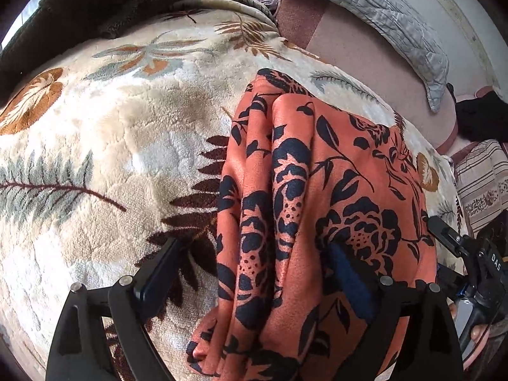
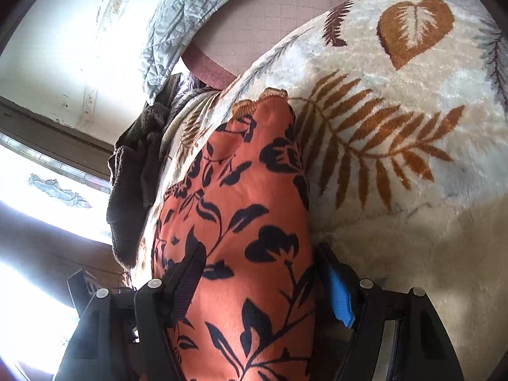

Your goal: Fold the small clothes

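An orange garment [image 1: 317, 209] with a dark blue flower print lies as a long, creased strip on a cream leaf-patterned blanket [image 1: 111, 146]. My left gripper [image 1: 252, 244] stands wide open over its near end. One finger rests on the blanket left of the cloth and the blue-padded one is against the cloth. In the right wrist view the same garment [image 2: 254, 190] runs away from me between the fingers of my right gripper [image 2: 260, 247]. That gripper is open, with a dark gap beside its blue pad. One of its fingers [image 1: 444, 231] shows at the garment's right edge.
A brown towel [image 1: 111, 3] is heaped at the blanket's far left. Beyond the blanket are a pink mattress [image 1: 365, 63] and a grey quilt [image 1: 397, 22]. A striped cloth [image 1: 482, 181] hangs at the right. A bright window [image 2: 41, 190] is on the left.
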`<state>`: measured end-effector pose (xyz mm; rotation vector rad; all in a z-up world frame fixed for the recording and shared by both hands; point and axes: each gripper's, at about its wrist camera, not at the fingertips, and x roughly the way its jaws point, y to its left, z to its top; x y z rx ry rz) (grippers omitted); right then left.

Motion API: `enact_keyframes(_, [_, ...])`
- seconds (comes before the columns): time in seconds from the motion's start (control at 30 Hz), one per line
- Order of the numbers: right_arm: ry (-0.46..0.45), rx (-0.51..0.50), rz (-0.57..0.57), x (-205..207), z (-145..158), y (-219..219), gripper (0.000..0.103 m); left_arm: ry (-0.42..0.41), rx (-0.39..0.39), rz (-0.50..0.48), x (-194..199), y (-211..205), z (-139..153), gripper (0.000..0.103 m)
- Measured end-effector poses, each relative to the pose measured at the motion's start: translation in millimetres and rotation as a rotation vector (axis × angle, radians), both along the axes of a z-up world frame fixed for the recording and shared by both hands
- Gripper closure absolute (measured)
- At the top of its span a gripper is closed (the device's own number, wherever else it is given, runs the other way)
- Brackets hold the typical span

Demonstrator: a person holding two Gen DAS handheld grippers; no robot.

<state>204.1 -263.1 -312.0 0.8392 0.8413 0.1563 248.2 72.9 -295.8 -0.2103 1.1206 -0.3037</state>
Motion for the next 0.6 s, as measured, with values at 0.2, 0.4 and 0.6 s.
enact_keyframes(0.2, [0.015,0.071,0.044,29,-17,4,0.028,-0.009,-0.034,-0.059,3,-15,0,0.022])
enact_keyframes(0.4, [0.017,0.045,0.070,32,-14,10,0.036,-0.036,-0.078,-0.080,1,-21,6,0.051])
enact_keyframes(0.6, [0.043,0.038,0.069,27,-10,16,0.027,-0.066,-0.052,-0.071,-2,-23,11,0.057])
